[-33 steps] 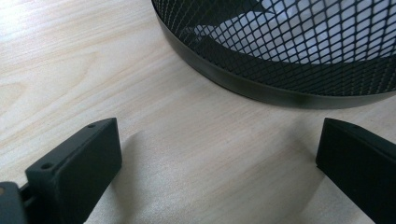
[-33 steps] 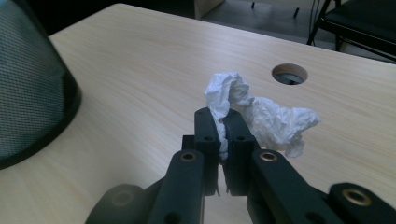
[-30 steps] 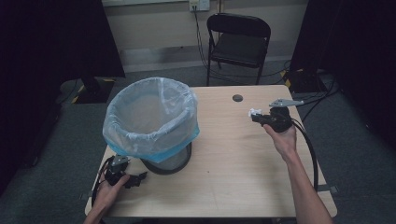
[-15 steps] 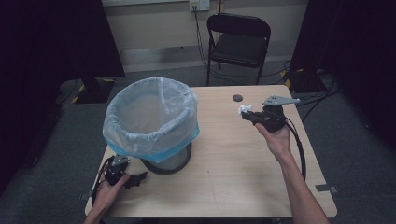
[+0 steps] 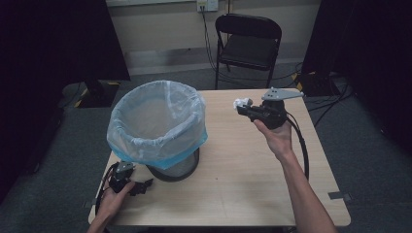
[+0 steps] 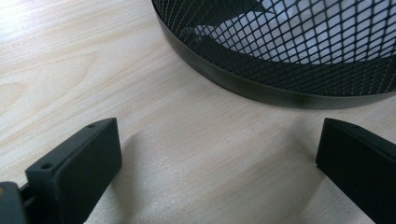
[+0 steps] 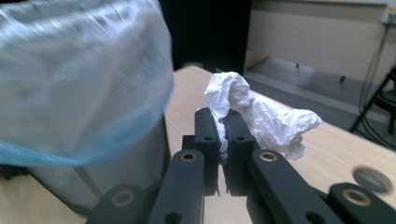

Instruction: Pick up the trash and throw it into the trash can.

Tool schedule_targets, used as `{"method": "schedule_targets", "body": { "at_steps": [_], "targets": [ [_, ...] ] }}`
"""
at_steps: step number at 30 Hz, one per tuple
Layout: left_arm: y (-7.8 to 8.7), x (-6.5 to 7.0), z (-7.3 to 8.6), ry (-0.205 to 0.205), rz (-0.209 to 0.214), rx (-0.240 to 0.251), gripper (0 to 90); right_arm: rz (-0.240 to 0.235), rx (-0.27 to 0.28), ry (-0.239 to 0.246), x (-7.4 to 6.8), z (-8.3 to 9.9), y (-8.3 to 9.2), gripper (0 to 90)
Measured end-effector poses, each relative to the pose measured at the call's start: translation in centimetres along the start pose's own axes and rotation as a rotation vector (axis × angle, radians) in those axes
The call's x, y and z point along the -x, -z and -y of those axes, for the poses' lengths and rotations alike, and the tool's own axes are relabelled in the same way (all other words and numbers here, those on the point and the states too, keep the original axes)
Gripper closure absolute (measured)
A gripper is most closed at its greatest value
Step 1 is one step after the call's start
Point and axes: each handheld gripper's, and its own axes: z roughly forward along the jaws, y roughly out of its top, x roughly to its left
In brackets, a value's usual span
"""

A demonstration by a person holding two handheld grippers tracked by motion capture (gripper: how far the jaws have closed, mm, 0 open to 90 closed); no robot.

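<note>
right gripper (image 5: 245,108) clamped on paper wad (image 7: 252,109), raised to clear bin (image 5: 158,127) rim | left gripper (image 5: 141,185) jaws apart, parked by bin base

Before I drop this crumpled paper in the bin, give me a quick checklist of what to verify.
1. Crumpled paper clamped in the right hand-held gripper: ok.
2. Bin upright, mouth open: ok.
3. Plastic liner folded over the rim: ok.
4. Paper above the bin's mouth: not ok, it is off to the side, over the table.
5. Left hand-held gripper out of the way, open on the table beside the bin's base: ok.
6. Room inside the bin: cannot tell.
</note>
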Motion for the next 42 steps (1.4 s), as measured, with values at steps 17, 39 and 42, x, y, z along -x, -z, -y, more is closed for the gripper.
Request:
{"method": "schedule_targets", "body": {
  "at_steps": [17, 39, 42],
  "targets": [
    [0.0, 0.0, 0.0, 0.000, 0.000, 0.000, 0.0, -0.127, 0.064, 0.096, -4.2, -6.0, -2.1, 86.9],
    [0.0, 0.0, 0.0, 0.000, 0.000, 0.000, 0.0, -0.301, 0.054, 0.158, -10.0, -10.4, -8.0, 86.8],
    [0.0, 0.0, 0.0, 0.000, 0.000, -0.001, 0.0, -0.338, 0.032, 0.161, -10.8, -11.1, -9.2, 86.8]
  ]
}}
